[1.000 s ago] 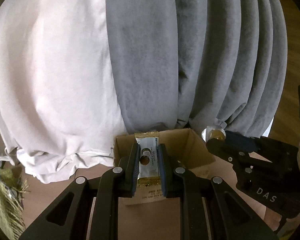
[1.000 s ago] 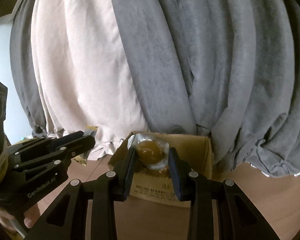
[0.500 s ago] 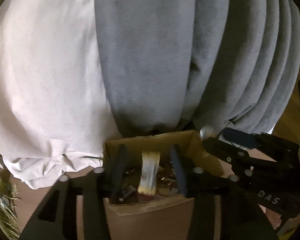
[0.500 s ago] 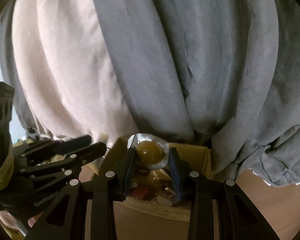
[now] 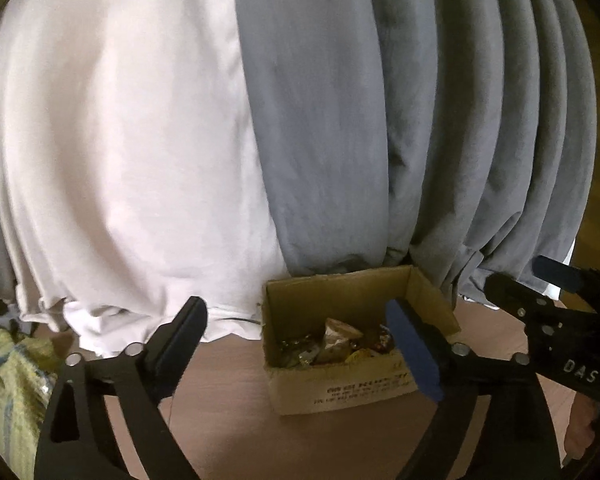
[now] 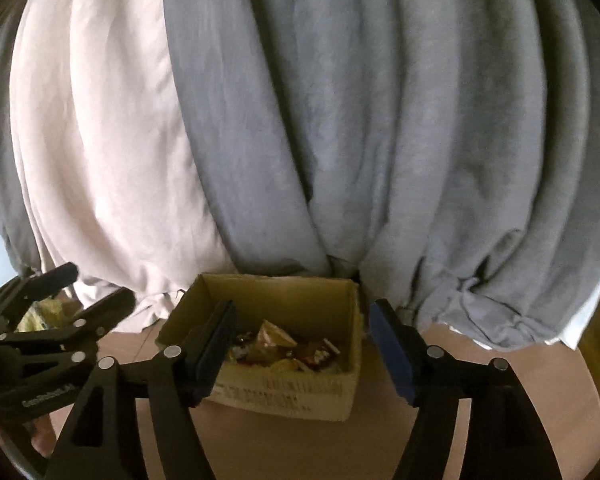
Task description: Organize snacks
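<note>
Changed since one second ago: both grippers carried a snack then, the left one a wrapped bar, the right one a round foil-cupped sweet; now both are empty, and these two snacks are no longer between the jaws.
Left gripper: its jaws have just been opening and stand wide apart, released, nothing between them.
Right gripper: its jaws have just been opening too, released, nothing held.
Cardboard box: it stands on the brown table, its back wall against the grey curtain.
Snacks: a mixed pile of wrappers lies inside the box; which one is the dropped bar, one cannot tell.
Reason for placing: both grippers point down at the box, probably so that released snacks fall inside it.
Left view only: a yellow-green bag lies left of the box.
Right view only: the box's left wall from outside, and a person's finger under the left gripper.
</note>
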Tool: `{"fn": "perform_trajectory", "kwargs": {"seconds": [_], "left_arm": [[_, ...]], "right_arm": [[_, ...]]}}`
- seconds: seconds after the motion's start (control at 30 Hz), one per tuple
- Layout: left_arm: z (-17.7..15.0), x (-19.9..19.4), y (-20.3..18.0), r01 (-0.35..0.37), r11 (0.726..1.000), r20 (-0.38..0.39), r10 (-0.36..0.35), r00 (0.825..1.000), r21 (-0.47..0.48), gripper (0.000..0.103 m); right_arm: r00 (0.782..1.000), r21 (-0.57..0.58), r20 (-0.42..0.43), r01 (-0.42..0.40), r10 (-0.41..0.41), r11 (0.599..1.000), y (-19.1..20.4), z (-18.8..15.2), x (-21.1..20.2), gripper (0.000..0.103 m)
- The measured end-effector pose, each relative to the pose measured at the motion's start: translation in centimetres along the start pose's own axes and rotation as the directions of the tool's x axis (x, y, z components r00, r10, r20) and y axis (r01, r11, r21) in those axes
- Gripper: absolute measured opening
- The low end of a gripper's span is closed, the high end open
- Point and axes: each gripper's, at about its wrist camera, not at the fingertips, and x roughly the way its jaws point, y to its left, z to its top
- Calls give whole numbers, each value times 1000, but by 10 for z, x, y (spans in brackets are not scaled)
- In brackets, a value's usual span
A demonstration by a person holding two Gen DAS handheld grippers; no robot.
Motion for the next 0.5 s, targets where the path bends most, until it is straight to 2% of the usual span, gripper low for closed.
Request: {"fn": "perform_trajectory", "kwargs": {"seconds": [0.03, 0.1, 0.5], "left_arm": [[-3, -11, -1, -14, 1000, 13, 14, 1000, -1, 100], [-8, -29, 1, -39, 999, 32, 39, 999, -8, 103], [-44, -106, -1, -45, 998, 12, 46, 999, -52, 103]], "right_arm": [[1000, 5, 12, 8, -8, 1000, 0, -3, -10, 80], [999, 9, 34, 21, -22, 1000, -1, -9, -27, 81], [998, -5, 66, 1, -1, 1000, 6, -50, -110, 81]]}}
